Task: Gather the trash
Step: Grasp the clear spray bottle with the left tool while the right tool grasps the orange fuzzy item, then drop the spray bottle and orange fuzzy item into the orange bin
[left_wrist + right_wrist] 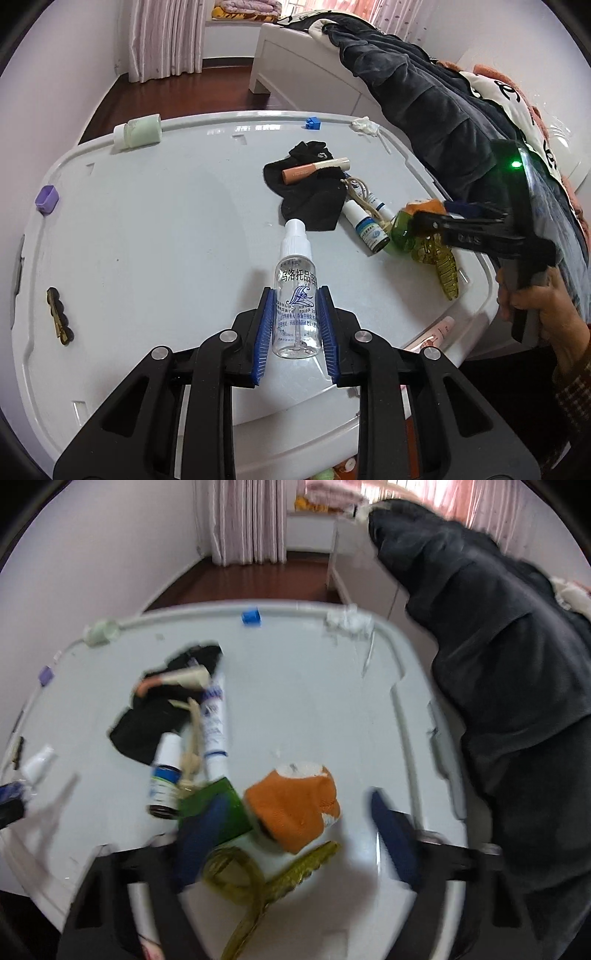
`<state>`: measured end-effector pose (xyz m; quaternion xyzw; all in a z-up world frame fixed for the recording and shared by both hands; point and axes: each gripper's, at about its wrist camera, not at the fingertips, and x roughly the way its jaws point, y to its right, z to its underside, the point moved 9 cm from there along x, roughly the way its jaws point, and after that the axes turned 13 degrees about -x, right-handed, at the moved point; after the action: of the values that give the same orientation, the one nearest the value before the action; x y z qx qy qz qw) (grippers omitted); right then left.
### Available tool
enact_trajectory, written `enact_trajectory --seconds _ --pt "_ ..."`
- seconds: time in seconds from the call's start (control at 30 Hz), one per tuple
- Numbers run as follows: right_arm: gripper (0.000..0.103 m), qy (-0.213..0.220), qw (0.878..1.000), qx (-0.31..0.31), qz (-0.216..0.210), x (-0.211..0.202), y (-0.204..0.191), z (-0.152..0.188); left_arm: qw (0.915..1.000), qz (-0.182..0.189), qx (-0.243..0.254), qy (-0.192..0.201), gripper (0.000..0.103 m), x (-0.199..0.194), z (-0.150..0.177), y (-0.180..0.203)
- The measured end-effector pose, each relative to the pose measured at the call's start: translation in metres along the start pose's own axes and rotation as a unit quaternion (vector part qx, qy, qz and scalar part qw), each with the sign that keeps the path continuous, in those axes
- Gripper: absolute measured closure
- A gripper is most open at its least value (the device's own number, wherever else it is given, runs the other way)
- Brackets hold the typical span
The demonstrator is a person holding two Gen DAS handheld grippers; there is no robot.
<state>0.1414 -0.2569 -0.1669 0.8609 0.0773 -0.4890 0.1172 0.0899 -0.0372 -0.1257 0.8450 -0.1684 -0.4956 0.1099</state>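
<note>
A clear spray bottle (pixel 296 300) with a white cap lies on the white lid (pixel 147 240), between the blue pads of my left gripper (pixel 295 295); the jaws stand close on both its sides. My right gripper (pixel 295 812) is open over an orange sock (pixel 295 805), a green bottle (pixel 214 805) and a yellow-green hair claw (pixel 258 878). In the left wrist view the right gripper (pixel 424 221) shows at the lid's right edge above the green bottle (pixel 400 236). A crumpled white tissue (pixel 364 124) lies at the far rim.
A black sock (pixel 310 188) carries a pink tube (pixel 314 168). Two small dropper bottles (pixel 365 225) lie beside it. A mint jar (pixel 138 131), blue block (pixel 313 122), purple cap (pixel 47 199) and dark hair clip (pixel 59 315) sit around the rim. Dark clothing (pixel 424 99) hangs to the right.
</note>
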Motion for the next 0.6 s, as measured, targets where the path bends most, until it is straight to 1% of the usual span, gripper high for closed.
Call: enact_trajectory --seconds 0.03,0.07,0.13,0.23,0.37,0.5,0.6 --pt "0.054 0.0 1.0 0.017 -0.014 0.002 0.002 0.0 1.0 0.001 0.0 -0.001 0.079 0.001 0.0 0.0" --pt "0.068 -0.003 0.999 0.031 -0.027 0.003 0.004 -0.001 1.0 0.001 0.0 -0.002 0.079 0.001 0.0 0.0" --pt "0.069 -0.002 0.999 0.038 -0.027 0.0 0.006 0.0 1.0 0.002 0.0 -0.003 0.079 0.002 0.001 0.0" --pt "0.07 0.017 0.998 0.046 -0.047 -0.012 0.002 -0.002 1.0 0.007 0.002 -0.005 0.079 0.003 0.002 0.004" --pt "0.07 0.043 0.996 0.039 -0.071 -0.037 -0.008 -0.004 0.9999 0.011 0.008 -0.003 0.079 0.002 0.004 0.01" --pt "0.07 0.065 0.994 0.016 -0.089 -0.068 -0.027 -0.001 0.9996 0.019 0.018 0.004 0.079 -0.01 0.011 0.019" --pt "0.07 0.08 0.991 -0.013 -0.108 -0.099 -0.054 0.011 0.9992 0.025 0.029 0.013 0.079 -0.026 0.026 0.03"
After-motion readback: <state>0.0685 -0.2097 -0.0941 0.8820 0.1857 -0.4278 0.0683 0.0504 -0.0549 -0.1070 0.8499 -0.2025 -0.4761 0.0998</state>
